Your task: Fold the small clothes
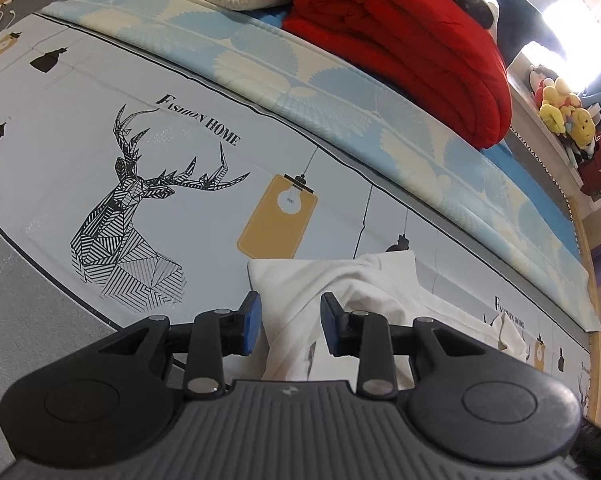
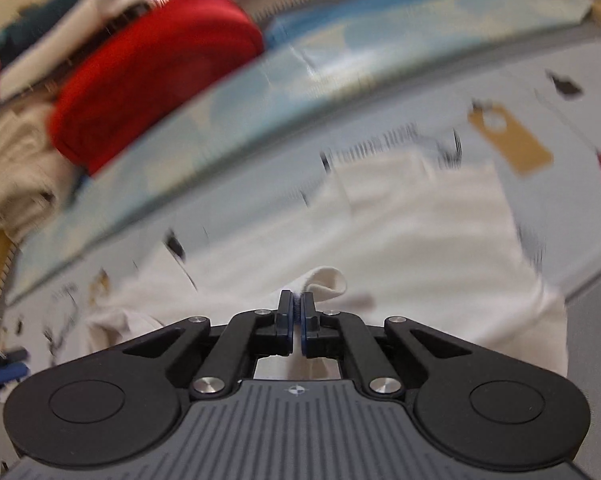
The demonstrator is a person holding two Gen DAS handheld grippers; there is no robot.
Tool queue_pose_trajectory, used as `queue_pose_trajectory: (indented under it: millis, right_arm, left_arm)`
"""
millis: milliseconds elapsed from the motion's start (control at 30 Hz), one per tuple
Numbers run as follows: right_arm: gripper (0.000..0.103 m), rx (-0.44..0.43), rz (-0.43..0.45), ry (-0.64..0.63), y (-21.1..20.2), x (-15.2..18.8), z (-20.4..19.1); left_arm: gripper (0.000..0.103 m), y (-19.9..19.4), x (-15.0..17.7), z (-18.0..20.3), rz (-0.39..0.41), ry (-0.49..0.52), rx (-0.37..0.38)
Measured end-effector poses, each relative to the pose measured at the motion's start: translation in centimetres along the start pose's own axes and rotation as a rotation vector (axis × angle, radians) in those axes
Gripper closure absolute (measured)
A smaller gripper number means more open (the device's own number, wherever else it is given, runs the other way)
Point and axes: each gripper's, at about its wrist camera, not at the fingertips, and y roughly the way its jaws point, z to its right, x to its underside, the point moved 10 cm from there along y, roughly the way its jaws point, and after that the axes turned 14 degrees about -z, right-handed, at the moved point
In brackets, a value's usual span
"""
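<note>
Only right hand-held gripper (image 2: 296,312) pinches white garment (image 2: 420,232); left hand-held gripper (image 1: 288,322) agape.

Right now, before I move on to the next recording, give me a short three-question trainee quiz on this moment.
1. True or false: the left gripper is clamped on the white garment.
2. Which gripper pinches a fold of the white garment? A) left B) right C) neither
3. Fill in: the folded blanket stacked at the far side of the bed sheet is ____ in colour.

Key: 1 false, its jaws are open with cloth between them; 2 B; 3 red.
</note>
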Motion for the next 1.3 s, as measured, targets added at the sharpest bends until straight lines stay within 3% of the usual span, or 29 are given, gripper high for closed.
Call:
queue_pose_trajectory:
  millis: [233, 400, 567, 733, 800, 967, 1167, 1300]
  right_arm:
    - [0.101, 0.021, 0.099, 0.034, -3.2, -3.7, 2.4]
    - [0.101, 0.168, 0.132, 0.092, -4.4, -5.3, 7.6]
    - [0.096, 0.265, 0.102, 0.287, -3.9, -4.3, 12.8]
    - [0.094, 0.204, 0.104, 0.305, -3.9, -4.2, 12.2]
    - [0.084, 0.145, 0.075, 0.325, -3.4, -3.6, 11.9]
    - [0.082, 0.084, -0.042, 0.433, -0.9, -1.4, 12.2]
    - [0.081, 0.097, -0.095, 0.527, 0.8, 0.4, 14.3]
    - [0.081, 0.073, -0.093, 0.513, 0.9, 0.2, 13.7]
  left_arm:
    - [0.067, 0.4, 0.2, 0.2, -0.008, 0.004, -0.007]
    - [0.067, 0.3, 0.1, 0.1, -0.007, 0.001, -0.005]
    - [0.067, 0.9, 0.3, 0.3, -0.020, 0.015, -0.020]
    - [0.067, 2.7, 1.6, 1.8, -0.086, 0.060, 0.020]
    - [0.065, 3.6, 2.4, 2.6, -0.123, 0.081, 0.038]
    - [0.063, 5.6, 4.2, 4.4, -0.195, 0.146, 0.054]
    - [0.062, 7.6, 5.6, 5.8, -0.235, 0.255, -0.008]
    - [0.062, 8.9, 7.0, 6.3, -0.265, 0.359, -0.068]
